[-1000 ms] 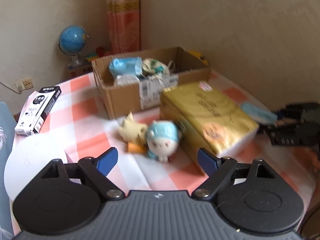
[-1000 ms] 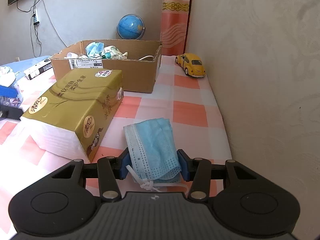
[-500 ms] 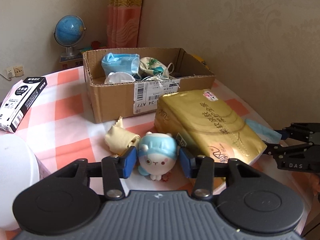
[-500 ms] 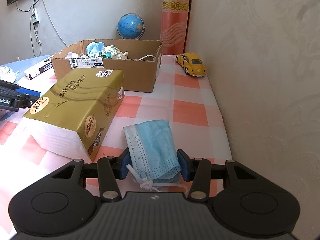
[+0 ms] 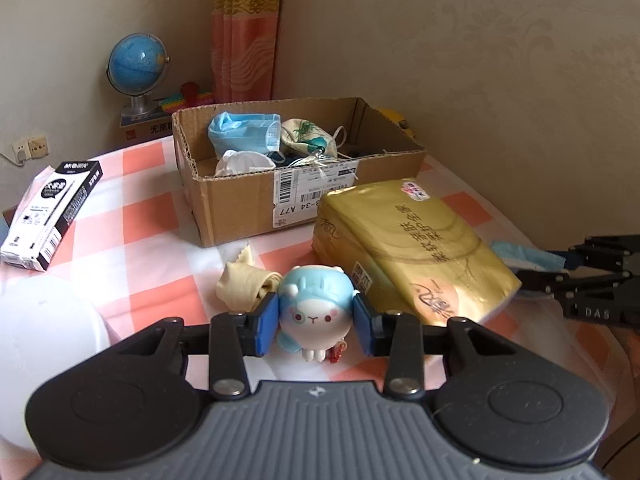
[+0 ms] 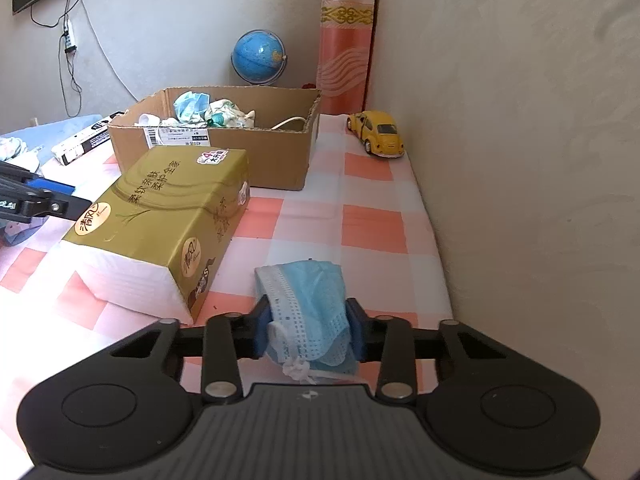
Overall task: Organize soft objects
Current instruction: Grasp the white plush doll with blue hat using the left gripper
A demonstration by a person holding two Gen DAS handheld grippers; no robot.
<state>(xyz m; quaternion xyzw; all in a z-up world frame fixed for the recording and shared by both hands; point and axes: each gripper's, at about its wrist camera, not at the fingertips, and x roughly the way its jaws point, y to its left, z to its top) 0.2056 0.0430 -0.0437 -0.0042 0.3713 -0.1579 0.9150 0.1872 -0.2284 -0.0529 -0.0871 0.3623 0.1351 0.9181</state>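
The left tongs (image 5: 315, 324) were closed on the plush toy (image 5: 314, 316), the blue pads pressed against its two sides. The toy sat between the fingertips, upright, its face turned back toward the camera, blue cap uppermost and small feet at the bottom. It was roughly round, so no long axis could be stated. A crumpled yellow cloth (image 5: 244, 284) lay on the desk (image 5: 132, 216) just beyond the toy and to its left, near the front wall of the cardboard box (image 5: 240, 204).

The right tongs (image 6: 308, 330) were closed on the blue face mask (image 6: 308, 304), gripping its near end between the pads. The mask was folded, its long axis running away from the camera along the line of the fingers, its knotted white ear loops at the near end, its far end over the checked cloth. It lay just beside the near corner of the gold tissue pack (image 6: 160, 220).

The box held further masks and cloth items. A yellow toy car (image 6: 378, 139) stood by the wall, and a globe (image 6: 258, 58) stood behind the box
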